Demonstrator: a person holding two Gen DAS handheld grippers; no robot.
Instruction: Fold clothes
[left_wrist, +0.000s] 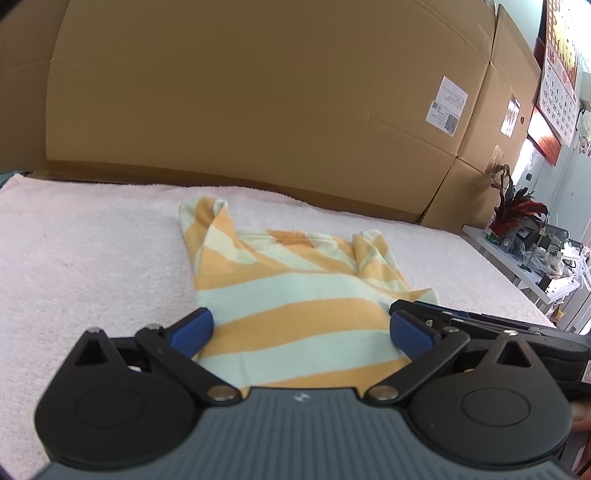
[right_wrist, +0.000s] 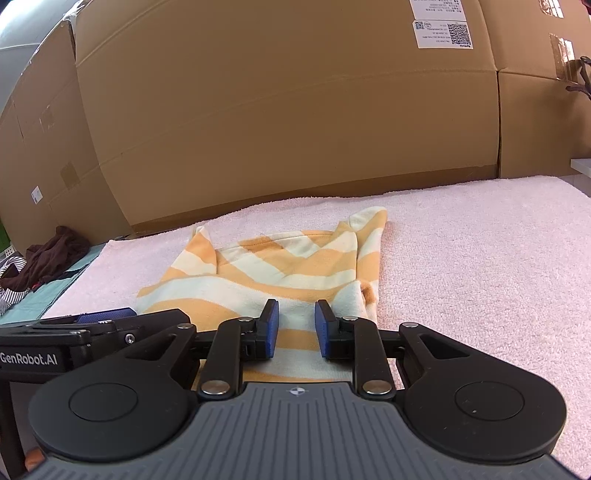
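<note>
Striped shirt (left_wrist: 295, 295) flat on pink towel (left_wrist: 92, 258), both claws unclamped.

Right gripper (right_wrist: 295, 328) over near hem of striped orange-and-cream shirt (right_wrist: 280, 273), jaws partly apart, no fabric pinched between them. Shirt lies flat on pink towel (right_wrist: 480, 266), sleeves folded in; left gripper (right_wrist: 105, 317) just beside its left edge. Cardboard boxes (right_wrist: 277, 122) behind, dark clothes pile (right_wrist: 48, 254) far left.

Soft knit cotton on that striped shirt (left_wrist: 295, 295), matt and a little fuzzy. Under it, a pink terry towel (left_wrist: 92, 258), nubbly and rough. Behind, plain corrugated cardboard boxes (left_wrist: 258, 110) (dull brown, with a glossy paper label (left_wrist: 447, 106)).
</note>
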